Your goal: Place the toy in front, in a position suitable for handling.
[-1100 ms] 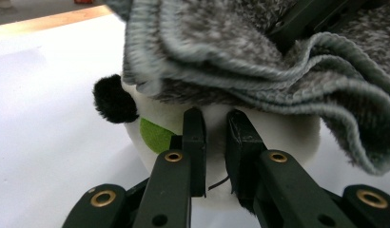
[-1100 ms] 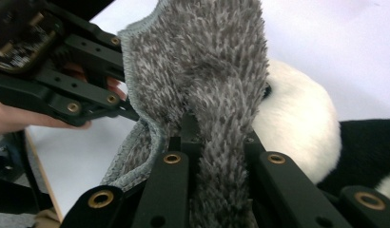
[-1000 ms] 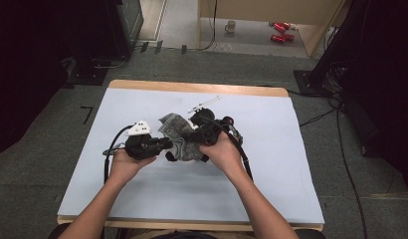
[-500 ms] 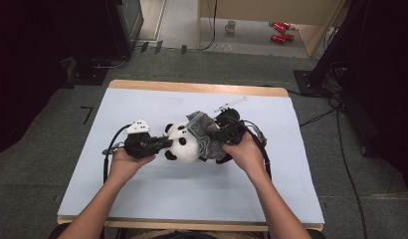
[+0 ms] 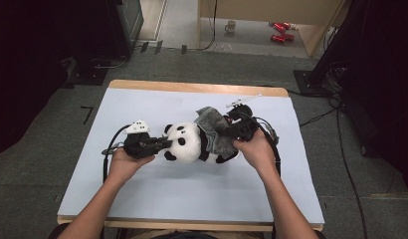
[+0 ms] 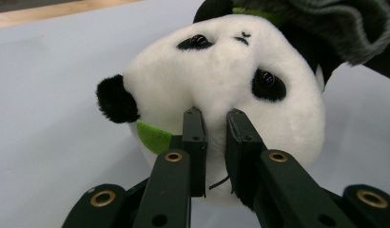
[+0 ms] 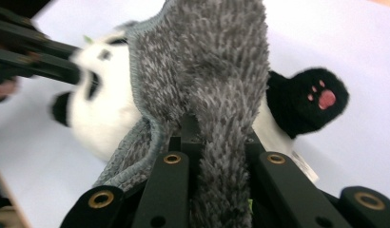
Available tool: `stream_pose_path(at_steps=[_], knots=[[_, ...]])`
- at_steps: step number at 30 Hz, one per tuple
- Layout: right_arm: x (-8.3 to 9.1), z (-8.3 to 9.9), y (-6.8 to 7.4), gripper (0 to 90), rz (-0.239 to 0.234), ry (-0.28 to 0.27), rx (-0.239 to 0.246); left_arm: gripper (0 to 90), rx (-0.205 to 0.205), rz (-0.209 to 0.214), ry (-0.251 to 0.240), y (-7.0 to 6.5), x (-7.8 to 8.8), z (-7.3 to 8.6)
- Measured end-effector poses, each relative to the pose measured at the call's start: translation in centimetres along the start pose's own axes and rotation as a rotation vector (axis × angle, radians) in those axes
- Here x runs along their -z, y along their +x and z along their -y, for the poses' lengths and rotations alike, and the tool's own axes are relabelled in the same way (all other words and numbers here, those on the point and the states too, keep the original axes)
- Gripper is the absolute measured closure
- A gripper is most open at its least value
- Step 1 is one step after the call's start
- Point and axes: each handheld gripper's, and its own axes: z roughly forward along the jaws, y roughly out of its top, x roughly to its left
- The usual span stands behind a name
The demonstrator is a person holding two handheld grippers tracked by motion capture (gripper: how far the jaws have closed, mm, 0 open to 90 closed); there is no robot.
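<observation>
The toy panda (image 5: 189, 143) lies on its side near the middle of the pale blue surface (image 5: 157, 199), its long axis running left to right across the surface: head toward the person's left, feet toward the right. That line is what the next move seems to turn on, since the two grippers sit at opposite ends of it and face each other. The left gripper (image 6: 214, 124) has its jaws nearly together, pinching the white fur of the head just below the face, next to a scrap of green; in the high view it reaches the head from the left (image 5: 164, 143). The right gripper (image 7: 217, 137) is clamped on a fold of the grey fuzzy garment (image 7: 207, 66) that wraps the panda's body, with the fabric bunched up between its jaws; in the high view it sits at the far right of the toy (image 5: 231, 128). Judging by this, the garment would slide along the body's length, toward or away from the feet, while the left gripper anchors the head; the right hand is the nearer one to the cloth. A black paw with pink pads (image 7: 321, 97) sticks out beyond the garment. The surface stands on a grey floor, with a mug (image 5: 231, 26) and red cans (image 5: 281, 31) well beyond it.
</observation>
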Motion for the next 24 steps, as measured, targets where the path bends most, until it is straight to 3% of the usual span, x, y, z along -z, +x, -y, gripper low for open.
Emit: stream_pose_path(at_steps=[2, 5, 13, 18, 24], knots=[[0.7, -0.4, 0.1, 80.6, 0.002, -0.019, 0.003, 80.3, 0.001, -0.006, 0.009, 0.1, 0.0, 0.1], [1.9, -1.3, 0.0, 80.6, 0.05, -0.046, 0.007, 80.3, -0.012, -0.019, 0.019, 0.0, -0.1, 0.1], [4.3, -2.3, -3.0, 80.6, 0.064, -0.101, -0.064, 80.2, -0.018, -0.023, 0.029, 0.2, -0.1, 0.2], [3.8, -2.3, -4.6, 80.6, 0.054, -0.099, -0.096, 80.1, -0.027, -0.017, 0.025, 0.1, -0.1, 0.2], [1.5, -2.4, -5.5, 80.6, 0.021, -0.088, -0.12, 79.9, -0.047, -0.019, 0.02, 0.1, -0.1, 0.3]])
